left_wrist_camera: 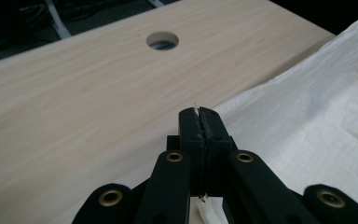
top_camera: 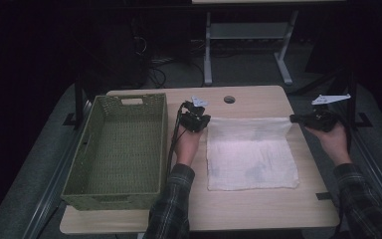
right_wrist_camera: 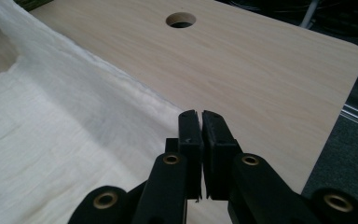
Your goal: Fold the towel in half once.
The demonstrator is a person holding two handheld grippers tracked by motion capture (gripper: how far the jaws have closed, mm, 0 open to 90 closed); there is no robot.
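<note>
Pinching the white cloth's (top_camera: pixel 251 152) far corners, both grippers clench it beside the green basket (top_camera: pixel 117 149).

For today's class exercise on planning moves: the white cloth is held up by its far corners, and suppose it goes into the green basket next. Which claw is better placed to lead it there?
Probably the left claw. It grips the cloth corner right beside the basket, while the right claw holds the corner farthest from it.
</note>
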